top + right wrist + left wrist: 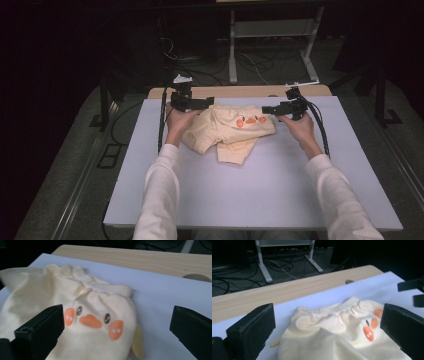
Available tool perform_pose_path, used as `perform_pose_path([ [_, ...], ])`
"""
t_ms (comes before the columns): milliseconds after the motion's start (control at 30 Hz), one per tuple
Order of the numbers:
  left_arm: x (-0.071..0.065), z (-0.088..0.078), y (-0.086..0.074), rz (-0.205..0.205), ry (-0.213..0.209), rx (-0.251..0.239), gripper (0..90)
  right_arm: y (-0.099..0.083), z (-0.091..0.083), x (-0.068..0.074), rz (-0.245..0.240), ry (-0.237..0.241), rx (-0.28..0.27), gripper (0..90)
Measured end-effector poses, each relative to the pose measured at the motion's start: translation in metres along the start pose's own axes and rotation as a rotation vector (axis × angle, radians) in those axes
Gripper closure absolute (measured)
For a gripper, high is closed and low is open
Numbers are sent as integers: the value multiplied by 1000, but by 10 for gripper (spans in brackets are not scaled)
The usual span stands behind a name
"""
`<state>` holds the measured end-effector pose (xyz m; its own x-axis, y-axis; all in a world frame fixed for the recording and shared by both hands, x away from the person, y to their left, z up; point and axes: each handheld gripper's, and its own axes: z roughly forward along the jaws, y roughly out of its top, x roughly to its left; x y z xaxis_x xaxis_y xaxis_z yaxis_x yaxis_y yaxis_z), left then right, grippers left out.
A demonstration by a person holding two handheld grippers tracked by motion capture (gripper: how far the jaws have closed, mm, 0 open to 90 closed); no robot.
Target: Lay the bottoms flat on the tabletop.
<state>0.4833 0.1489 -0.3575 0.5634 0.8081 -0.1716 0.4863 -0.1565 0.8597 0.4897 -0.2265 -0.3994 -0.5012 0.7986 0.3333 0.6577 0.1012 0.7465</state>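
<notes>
Pale yellow fabric, a small garment (227,132) with an orange duck face (250,120) printed on it, is found crumpled on the white board (260,190) that covers the table, toward the board's far edge. The garment is taken as the landmark for all positions below.

The left gripper (197,103) is held at the garment's left end, over its far left corner. In the left gripper view its jaws are seen spread wide, one to each side of the bunched waistband (329,312); nothing is clamped between them, and contact of the pads with the cloth cannot be confirmed. The right gripper (272,109) is held at the garment's right end, just beside the duck face. In the right gripper view its jaws are likewise set wide apart, with the printed face (91,321) and bare board between them, and no cloth is gripped.

A strip of bare wooden table top (240,91) is exposed beyond the garment, past the board's far edge, with a round hole (348,281) noted in it. Farther beyond, a white metal stand (272,42) and loose cables (255,62) are recorded on the dark floor. Black cables (161,120) are seen trailing from each gripper along the board. Between either gripper and the garment, no obstruction is observed. White sleeves (160,195) are seen on the near side of the garment.
</notes>
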Motion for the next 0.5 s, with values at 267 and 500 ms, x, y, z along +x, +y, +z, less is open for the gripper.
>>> perform_pose_path([
  [267, 1, -20, -16, -20, -2, -21, 0, -10, -17, 19, -35, 56, -6, 0],
  [500, 5, -35, -26, -41, 2, -34, 0, -18, -22, 31, -52, 83, 0, 0],
])
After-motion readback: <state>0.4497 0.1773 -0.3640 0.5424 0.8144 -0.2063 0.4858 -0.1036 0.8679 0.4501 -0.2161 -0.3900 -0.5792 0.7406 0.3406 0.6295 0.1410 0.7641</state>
